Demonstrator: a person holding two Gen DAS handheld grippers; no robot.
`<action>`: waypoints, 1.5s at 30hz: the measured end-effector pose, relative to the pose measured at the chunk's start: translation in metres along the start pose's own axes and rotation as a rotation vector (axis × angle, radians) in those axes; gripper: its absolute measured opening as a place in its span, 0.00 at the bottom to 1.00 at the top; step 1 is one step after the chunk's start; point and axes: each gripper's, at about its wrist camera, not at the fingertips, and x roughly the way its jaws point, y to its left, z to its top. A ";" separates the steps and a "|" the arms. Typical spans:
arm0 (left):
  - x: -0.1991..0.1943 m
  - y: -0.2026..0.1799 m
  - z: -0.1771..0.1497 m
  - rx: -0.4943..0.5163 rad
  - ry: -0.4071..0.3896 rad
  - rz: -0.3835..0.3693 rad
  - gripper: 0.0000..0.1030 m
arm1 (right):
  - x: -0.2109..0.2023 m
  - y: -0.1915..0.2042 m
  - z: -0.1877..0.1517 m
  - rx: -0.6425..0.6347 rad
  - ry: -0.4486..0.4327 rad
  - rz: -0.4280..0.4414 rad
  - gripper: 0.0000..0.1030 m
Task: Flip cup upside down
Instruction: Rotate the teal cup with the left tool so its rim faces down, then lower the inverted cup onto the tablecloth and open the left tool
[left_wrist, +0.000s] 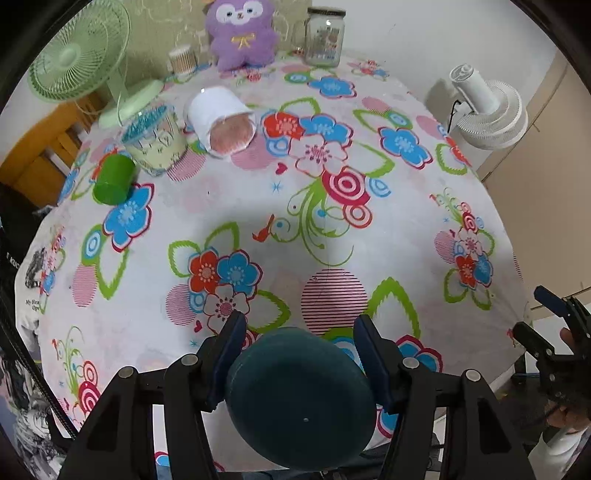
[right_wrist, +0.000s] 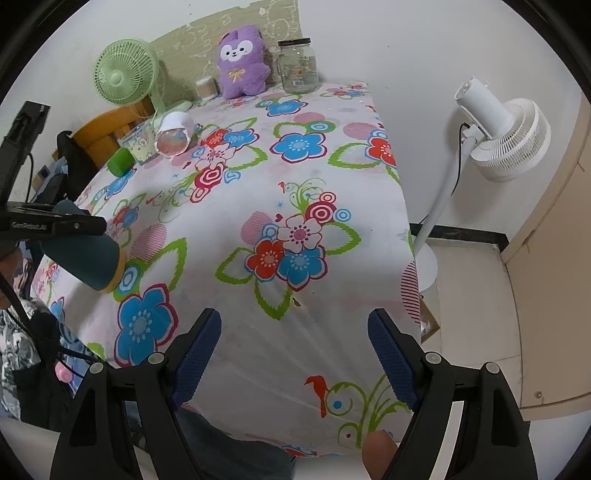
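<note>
while lifted above flowered tablecloth (right_wrist: 258, 177), dark teal cup (left_wrist: 299, 398) lies sideways, pinched by left gripper (left_wrist: 300, 354); right gripper (right_wrist: 293, 360) spread, holding nothing, at 3 o'clock of cup.

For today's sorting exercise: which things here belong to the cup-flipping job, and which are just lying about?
Job: dark teal cup, left gripper shut on it, open right gripper.

Lying about: purple plush toy, glass jar, green fan, green cup, white cup on its side, white fan.
</note>
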 end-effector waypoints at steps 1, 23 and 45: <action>0.000 0.001 0.000 -0.001 -0.008 0.000 0.61 | 0.000 0.000 0.000 0.000 0.000 0.001 0.81; -0.032 -0.002 0.002 0.068 -0.114 0.075 0.88 | -0.008 0.016 0.008 -0.037 -0.029 0.010 0.81; -0.132 0.070 -0.062 -0.265 -0.604 0.171 1.00 | -0.065 0.138 0.037 -0.227 -0.371 -0.029 0.98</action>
